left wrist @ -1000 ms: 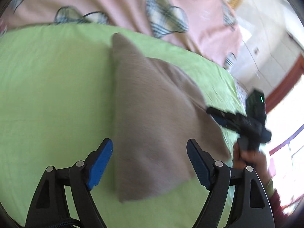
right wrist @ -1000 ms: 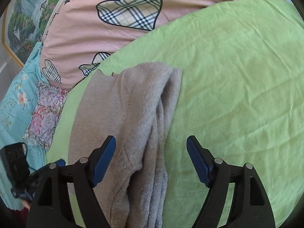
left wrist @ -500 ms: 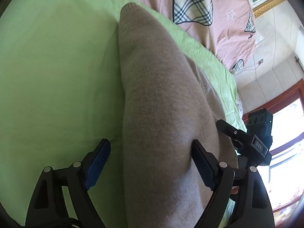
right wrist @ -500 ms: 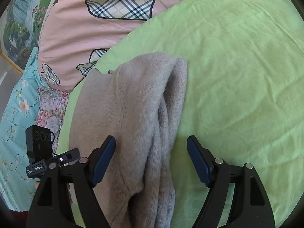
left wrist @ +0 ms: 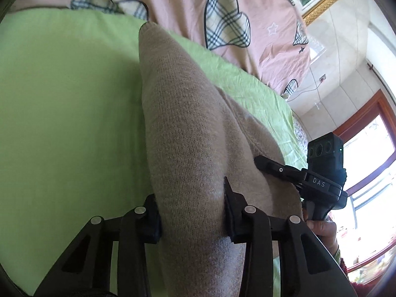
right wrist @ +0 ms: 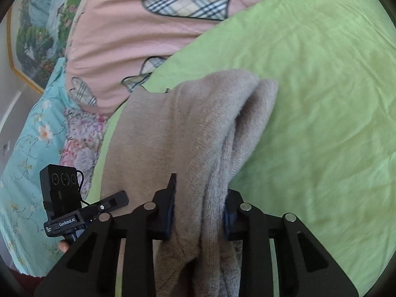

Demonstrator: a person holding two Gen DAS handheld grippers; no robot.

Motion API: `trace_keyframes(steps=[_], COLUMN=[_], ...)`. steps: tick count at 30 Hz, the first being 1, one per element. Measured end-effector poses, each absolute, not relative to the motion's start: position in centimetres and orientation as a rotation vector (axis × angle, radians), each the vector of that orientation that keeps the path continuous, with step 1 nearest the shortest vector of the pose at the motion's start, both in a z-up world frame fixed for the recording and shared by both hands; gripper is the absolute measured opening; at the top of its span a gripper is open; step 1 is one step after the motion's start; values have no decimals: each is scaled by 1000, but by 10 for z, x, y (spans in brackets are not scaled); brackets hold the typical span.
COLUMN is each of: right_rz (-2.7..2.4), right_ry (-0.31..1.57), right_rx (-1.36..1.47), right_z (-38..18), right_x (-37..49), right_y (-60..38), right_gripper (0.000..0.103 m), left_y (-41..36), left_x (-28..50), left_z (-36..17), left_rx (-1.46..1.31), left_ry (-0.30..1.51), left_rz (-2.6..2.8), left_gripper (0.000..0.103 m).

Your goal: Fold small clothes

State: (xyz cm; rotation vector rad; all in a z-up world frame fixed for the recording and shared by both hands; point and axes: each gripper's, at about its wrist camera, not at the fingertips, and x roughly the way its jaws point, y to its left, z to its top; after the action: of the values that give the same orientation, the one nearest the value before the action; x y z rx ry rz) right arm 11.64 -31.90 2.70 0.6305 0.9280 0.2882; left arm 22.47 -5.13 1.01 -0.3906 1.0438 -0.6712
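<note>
Our left gripper [left wrist: 191,212] had its jaws pinched on the near end of the beige knit garment [left wrist: 183,128], a thick roll of fabric bulging between the pads; they had just been closing, and the cloth filled the gap. Our right gripper [right wrist: 199,212] likewise had its jaws clamped on the garment's [right wrist: 173,128] other near edge, where several layers hung bunched between the pads; these too had just been closing on the cloth.

We judged the fold as partly done. The garment already lay doubled lengthwise, one long flap laid over another, so a first fold seemed behind us. With both near corners gripped, the next step appeared to be carrying that end over toward the far end, then smoothing; none of that was done yet.

The garment looked soft, fuzzy and fairly thick, a plain beige with no visible pattern, narrowing to a rounded far end. It rested on the green sheet [left wrist: 61,104] of a bed, stretching away from us, with the pink heart-print quilt [right wrist: 118,32] beyond it and not touching it.
</note>
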Motion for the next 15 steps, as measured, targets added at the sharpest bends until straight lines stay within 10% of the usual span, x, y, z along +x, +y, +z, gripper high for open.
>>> trace_keyframes(steps=[15], right_rz=[557], right_ry=[1006], right_rx=[599], right_z=[5], right_x=[124], right_y=[-161], right_gripper=[31], left_y=[93], left_x=[141], left_z=[21], left_rx=[-424], left_ry=[1019], left_rz=[-481], left_gripper=[38])
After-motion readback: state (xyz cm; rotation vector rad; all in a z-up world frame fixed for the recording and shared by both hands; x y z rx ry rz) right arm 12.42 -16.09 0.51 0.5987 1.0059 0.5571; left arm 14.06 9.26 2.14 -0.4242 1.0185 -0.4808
